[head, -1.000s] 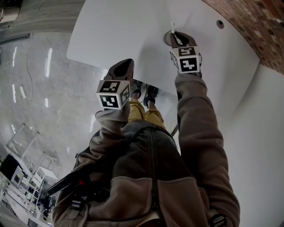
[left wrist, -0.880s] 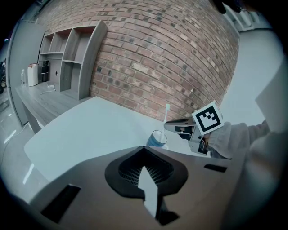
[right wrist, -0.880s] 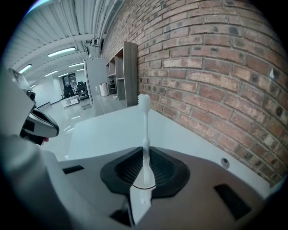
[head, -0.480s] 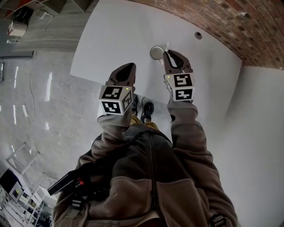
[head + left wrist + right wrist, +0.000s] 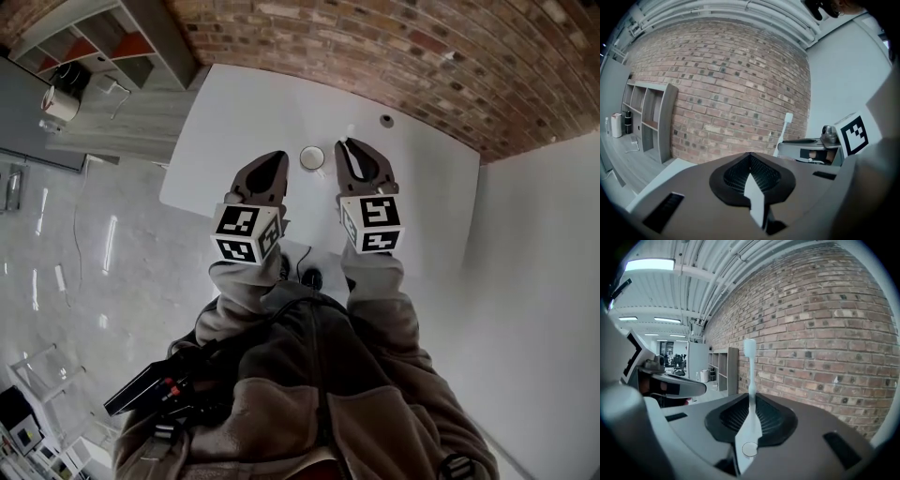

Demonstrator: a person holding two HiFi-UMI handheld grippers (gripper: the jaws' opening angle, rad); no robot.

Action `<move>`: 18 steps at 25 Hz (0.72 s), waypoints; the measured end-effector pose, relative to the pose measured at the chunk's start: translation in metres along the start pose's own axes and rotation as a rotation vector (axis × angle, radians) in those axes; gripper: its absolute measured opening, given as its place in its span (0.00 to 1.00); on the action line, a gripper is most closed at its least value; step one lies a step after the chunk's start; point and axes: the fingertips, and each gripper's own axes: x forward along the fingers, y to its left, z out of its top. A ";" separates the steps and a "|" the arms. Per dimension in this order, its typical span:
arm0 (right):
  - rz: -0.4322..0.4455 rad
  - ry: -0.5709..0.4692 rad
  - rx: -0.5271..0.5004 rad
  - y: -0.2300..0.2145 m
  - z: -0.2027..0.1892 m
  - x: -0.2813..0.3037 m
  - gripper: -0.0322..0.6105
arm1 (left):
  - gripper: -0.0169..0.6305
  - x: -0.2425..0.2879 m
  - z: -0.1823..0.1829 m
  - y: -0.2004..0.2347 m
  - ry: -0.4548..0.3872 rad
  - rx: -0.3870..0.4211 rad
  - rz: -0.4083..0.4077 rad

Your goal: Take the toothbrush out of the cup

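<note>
The white toothbrush (image 5: 750, 380) stands upright between the jaws of my right gripper (image 5: 749, 425), which is shut on its handle, bristle head on top. In the head view the right gripper (image 5: 352, 152) hovers over the white table (image 5: 244, 122), and the toothbrush (image 5: 343, 142) tip shows at its jaws. The small round cup (image 5: 310, 157) sits on the table just left of that gripper, apart from it. My left gripper (image 5: 266, 170) is shut on nothing, to the left of the cup. The left gripper view shows the toothbrush (image 5: 786, 123) raised above the right gripper (image 5: 808, 147).
A brick wall (image 5: 375, 47) runs behind the table. A small dark grommet (image 5: 386, 120) sits in the tabletop at the back right. A grey shelf unit (image 5: 103, 37) stands at the far left, and a white wall (image 5: 544, 281) on the right.
The right gripper has come away from the cup with the toothbrush in it and now sits to the cup's right. Both grippers have drawn back toward me and the view has tilted up.
</note>
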 end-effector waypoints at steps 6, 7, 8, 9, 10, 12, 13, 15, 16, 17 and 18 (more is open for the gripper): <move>-0.023 -0.081 0.006 -0.007 0.033 -0.009 0.11 | 0.03 0.001 0.041 -0.009 -0.088 0.049 -0.037; -0.026 -0.098 0.004 -0.008 0.041 -0.013 0.11 | 0.03 0.000 0.049 -0.013 -0.105 0.058 -0.040; -0.029 -0.113 0.000 -0.009 0.050 -0.018 0.11 | 0.03 -0.003 0.058 -0.017 -0.122 0.069 -0.043; -0.034 -0.129 -0.005 -0.010 0.058 -0.025 0.11 | 0.03 -0.007 0.067 -0.023 -0.140 0.079 -0.047; -0.038 -0.144 -0.011 -0.011 0.066 -0.032 0.11 | 0.03 -0.011 0.076 -0.030 -0.157 0.089 -0.052; -0.047 -0.172 -0.020 -0.012 0.080 -0.047 0.11 | 0.03 -0.020 0.092 -0.042 -0.190 0.106 -0.061; -0.049 -0.185 -0.023 -0.012 0.086 -0.052 0.11 | 0.03 -0.023 0.099 -0.046 -0.205 0.112 -0.066; -0.050 -0.211 -0.029 -0.013 0.096 -0.059 0.11 | 0.03 -0.025 0.112 -0.054 -0.233 0.123 -0.079; -0.051 -0.224 -0.033 -0.014 0.101 -0.060 0.11 | 0.03 -0.025 0.118 -0.056 -0.247 0.131 -0.085; -0.053 -0.236 -0.037 -0.015 0.106 -0.061 0.11 | 0.03 -0.025 0.124 -0.059 -0.259 0.141 -0.090; -0.055 -0.246 -0.042 -0.016 0.110 -0.061 0.11 | 0.03 -0.025 0.129 -0.061 -0.270 0.151 -0.093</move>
